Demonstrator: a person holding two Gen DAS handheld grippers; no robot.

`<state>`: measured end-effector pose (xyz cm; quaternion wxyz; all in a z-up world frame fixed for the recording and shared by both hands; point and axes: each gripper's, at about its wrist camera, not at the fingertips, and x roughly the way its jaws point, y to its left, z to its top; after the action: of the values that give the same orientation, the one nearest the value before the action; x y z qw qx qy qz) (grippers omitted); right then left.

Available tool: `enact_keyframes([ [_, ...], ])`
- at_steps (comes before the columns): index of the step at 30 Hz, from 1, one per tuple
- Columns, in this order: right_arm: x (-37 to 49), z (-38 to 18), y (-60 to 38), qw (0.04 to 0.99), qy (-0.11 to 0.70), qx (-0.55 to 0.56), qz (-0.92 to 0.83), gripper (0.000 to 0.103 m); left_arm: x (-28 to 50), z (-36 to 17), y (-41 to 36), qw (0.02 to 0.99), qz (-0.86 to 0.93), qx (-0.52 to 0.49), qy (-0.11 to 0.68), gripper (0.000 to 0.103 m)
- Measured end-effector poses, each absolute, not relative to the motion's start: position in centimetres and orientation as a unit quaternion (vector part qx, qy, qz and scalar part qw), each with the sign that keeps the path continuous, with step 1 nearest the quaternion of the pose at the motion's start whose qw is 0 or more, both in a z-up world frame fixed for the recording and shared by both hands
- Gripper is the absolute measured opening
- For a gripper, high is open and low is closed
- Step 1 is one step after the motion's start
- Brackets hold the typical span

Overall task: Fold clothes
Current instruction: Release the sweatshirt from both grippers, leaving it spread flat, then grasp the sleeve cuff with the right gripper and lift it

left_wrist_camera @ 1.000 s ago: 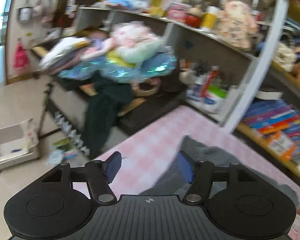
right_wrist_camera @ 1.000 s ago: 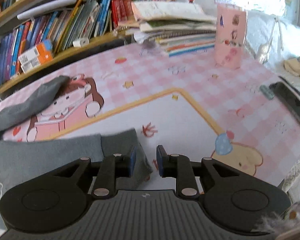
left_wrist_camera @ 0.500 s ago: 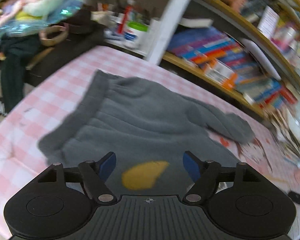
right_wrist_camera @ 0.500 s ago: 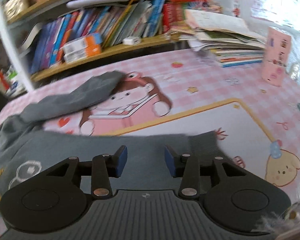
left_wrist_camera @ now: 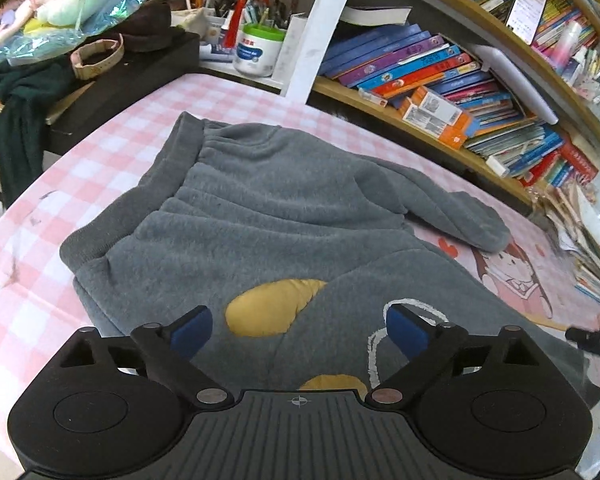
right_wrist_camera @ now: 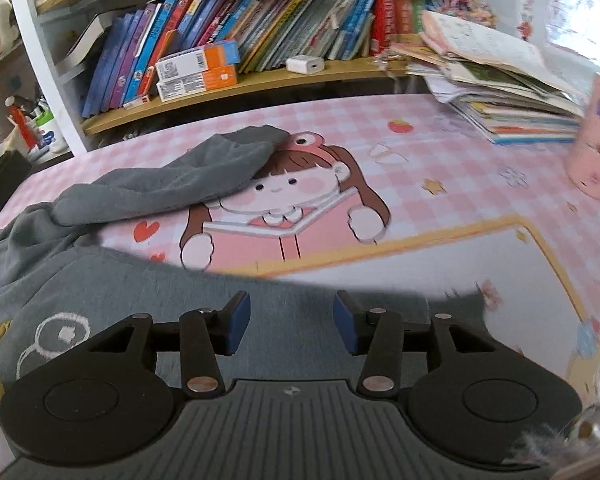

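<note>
A grey fleece sweatshirt with yellow patches and a white outline print lies spread on the pink checked table cover. One sleeve stretches toward the bookshelf. My left gripper is open and empty, hovering over the printed front. My right gripper is open and empty above the sweatshirt near its right edge. The tip of the right gripper shows at the far right of the left wrist view.
Low shelves packed with books run along the table's far side. A stack of books and papers and a pink cup stand at the right. A white jar and piled clothes lie beyond the left end.
The left gripper has swung from facing the room to over the sweatshirt and opened wider. The right gripper has opened and turned left toward the sleeve.
</note>
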<state>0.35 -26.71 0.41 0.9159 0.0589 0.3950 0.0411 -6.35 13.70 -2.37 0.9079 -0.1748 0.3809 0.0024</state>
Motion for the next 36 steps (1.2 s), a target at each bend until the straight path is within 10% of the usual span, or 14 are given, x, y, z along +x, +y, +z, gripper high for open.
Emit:
enact_keyframes([
  [36, 21.0, -2.8, -27.7, 0.886, 0.417, 0.108, 0.172, 0.045, -6.2, -2.3, 2.5, 0.894, 0.054, -0.108, 0.432, 0.097],
])
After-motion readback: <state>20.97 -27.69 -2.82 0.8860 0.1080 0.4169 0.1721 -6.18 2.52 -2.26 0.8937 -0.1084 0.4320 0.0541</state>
